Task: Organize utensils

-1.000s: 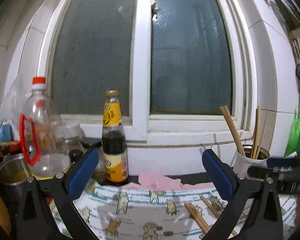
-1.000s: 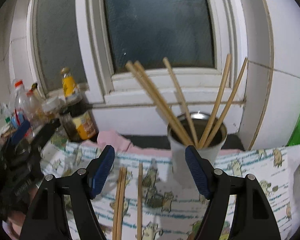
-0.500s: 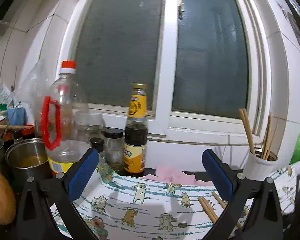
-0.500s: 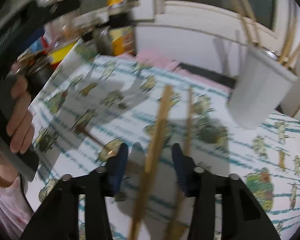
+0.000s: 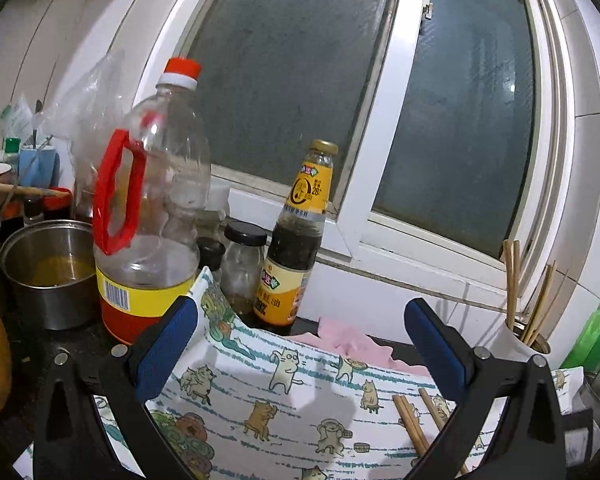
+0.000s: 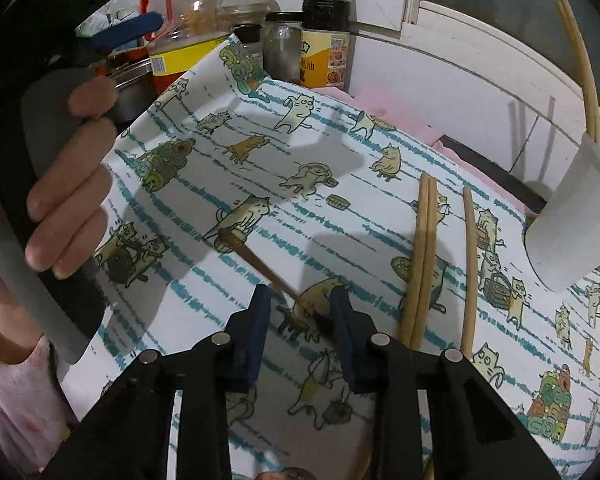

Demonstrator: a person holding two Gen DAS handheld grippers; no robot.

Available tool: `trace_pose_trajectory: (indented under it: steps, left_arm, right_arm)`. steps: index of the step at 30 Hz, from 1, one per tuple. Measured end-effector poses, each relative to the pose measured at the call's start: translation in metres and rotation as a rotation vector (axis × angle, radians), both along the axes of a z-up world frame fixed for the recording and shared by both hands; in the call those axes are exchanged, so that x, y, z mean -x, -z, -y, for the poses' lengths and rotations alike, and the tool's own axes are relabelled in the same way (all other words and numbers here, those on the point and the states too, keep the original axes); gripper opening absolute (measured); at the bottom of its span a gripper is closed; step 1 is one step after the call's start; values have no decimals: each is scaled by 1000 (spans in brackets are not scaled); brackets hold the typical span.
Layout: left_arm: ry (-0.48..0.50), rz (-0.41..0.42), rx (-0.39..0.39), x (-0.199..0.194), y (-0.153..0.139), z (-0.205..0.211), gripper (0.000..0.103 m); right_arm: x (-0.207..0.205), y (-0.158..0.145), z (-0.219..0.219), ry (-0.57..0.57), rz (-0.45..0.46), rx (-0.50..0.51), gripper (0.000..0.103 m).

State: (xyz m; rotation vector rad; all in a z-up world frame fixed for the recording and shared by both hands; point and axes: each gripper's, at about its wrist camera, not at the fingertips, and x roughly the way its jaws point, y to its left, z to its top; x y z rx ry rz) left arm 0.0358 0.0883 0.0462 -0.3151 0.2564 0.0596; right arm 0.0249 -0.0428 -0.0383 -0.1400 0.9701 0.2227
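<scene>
A dark brown stick-like utensil (image 6: 260, 264) lies on the cat-print cloth (image 6: 340, 152). My right gripper (image 6: 302, 304) hangs low over its near end, its jaws partly closed around that end with a gap still showing. Three light wooden chopsticks (image 6: 422, 256) lie to its right, and they also show in the left wrist view (image 5: 410, 424). A white holder cup (image 6: 572, 220) with several chopsticks stands at the right; it shows in the left wrist view (image 5: 520, 340) too. My left gripper (image 5: 300, 344) is open and empty, held above the cloth's left part.
A large oil bottle (image 5: 148, 208), a sauce bottle (image 5: 296, 248), small jars (image 5: 244, 268) and a steel pot (image 5: 48, 268) crowd the back left. A pink cloth (image 5: 348, 340) lies by the window wall. A green soap bottle (image 5: 596, 340) stands far right.
My right gripper has dropped from facing the holder cup down to the cloth and narrowed its jaws around the dark utensil. My left gripper has swung left towards the bottles.
</scene>
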Motion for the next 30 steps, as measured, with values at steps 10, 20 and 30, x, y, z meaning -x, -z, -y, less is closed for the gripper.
trace_pose_trajectory:
  steps: [10, 20, 30]
  left_arm:
    - [10, -10, -76, -3, 0, 14, 103]
    - [59, -143, -201, -24, 15, 39, 103]
    - [90, -140, -329, -22, 19, 66, 103]
  right_arm:
    - [-24, -9, 56, 165, -59, -234, 4]
    - [-14, -43, 90, 253, 45, -209, 4]
    - [-4, -26, 157, 386, 27, -170, 4]
